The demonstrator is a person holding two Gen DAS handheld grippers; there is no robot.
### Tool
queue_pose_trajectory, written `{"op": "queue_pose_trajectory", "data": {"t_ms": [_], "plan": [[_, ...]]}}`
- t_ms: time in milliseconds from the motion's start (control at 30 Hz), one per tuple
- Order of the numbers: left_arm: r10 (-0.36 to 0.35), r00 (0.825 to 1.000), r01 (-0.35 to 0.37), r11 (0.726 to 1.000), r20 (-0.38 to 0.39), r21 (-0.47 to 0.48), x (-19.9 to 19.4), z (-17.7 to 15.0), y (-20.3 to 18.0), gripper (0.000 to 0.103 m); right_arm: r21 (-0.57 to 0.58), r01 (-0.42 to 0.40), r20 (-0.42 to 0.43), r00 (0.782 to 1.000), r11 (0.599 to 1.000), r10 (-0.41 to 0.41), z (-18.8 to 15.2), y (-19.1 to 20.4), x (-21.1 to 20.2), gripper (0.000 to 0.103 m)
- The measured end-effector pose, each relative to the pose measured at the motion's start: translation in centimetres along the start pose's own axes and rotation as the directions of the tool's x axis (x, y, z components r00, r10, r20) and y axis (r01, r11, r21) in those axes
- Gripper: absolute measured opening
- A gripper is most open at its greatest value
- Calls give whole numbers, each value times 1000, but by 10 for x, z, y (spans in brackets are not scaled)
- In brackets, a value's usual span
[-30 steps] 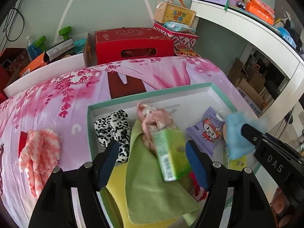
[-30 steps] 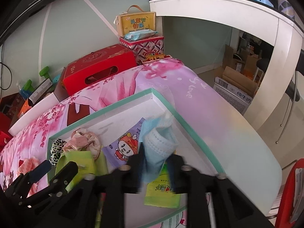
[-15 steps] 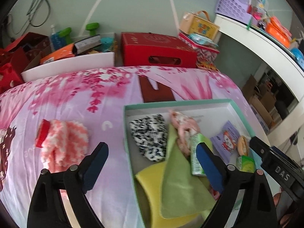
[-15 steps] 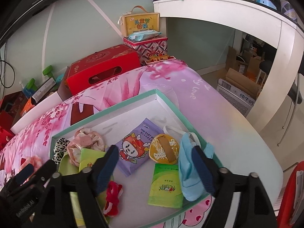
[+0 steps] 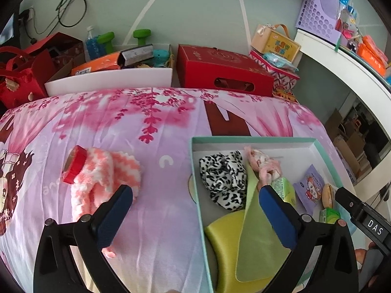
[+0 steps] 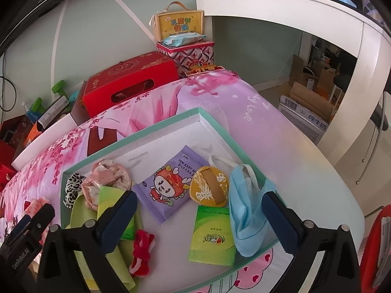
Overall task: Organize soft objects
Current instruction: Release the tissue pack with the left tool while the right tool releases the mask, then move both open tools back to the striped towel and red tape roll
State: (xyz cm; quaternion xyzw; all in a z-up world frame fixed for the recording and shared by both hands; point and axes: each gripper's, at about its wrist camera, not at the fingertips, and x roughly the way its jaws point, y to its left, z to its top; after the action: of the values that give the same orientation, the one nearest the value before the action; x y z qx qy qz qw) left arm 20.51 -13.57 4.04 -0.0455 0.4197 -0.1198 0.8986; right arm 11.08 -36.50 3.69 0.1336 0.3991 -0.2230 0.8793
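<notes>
- The tray [image 6: 221, 131] lies on the bed [image 5: 151, 131].
- In the tray: cloths [image 5: 254, 239] at left, wipes packet [image 6: 168, 183] centre, face mask [image 6: 244, 210] against the right wall.
- The sock [image 5: 102, 178] lies on the bed, left of the tray, apart.
- Boxes [image 5: 220, 70] stand behind the bed.

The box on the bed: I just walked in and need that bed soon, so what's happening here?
A person is sorting soft things into the teal-rimmed box, one two-finger gripper in each hand. The right gripper has just been opening; the blue face mask lies between its fingers, draped on the box's corner. The left gripper has also just been opening and holds nothing. The box already holds a leopard-print cloth, green cloths and packets. A pink-and-white fluffy cloth is still out on the bedsheet.
</notes>
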Motion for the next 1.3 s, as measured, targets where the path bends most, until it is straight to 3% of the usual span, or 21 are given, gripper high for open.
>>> {"op": "queue_pose_trajectory", "data": {"t_ms": [333,733,1067,1300], "plan": [[29,999,-26,996,31,-90,-14,2,37,103,-16,-30,6,1000,999,30,1,8,-3,103],[141,989,-128,968,44,-215,-41,0,102,103,-86,-69,21,997,994,71,-1,40,-14,103],[197,979,-170,934,55,-313,-59,-6,148,103,-159,-189,20,981,969,194,-8,95,-29,103],[228,972,-196,920,57,-340,-63,-10,167,103,-214,-309,24,947,927,321,-18,137,-37,103]]}}
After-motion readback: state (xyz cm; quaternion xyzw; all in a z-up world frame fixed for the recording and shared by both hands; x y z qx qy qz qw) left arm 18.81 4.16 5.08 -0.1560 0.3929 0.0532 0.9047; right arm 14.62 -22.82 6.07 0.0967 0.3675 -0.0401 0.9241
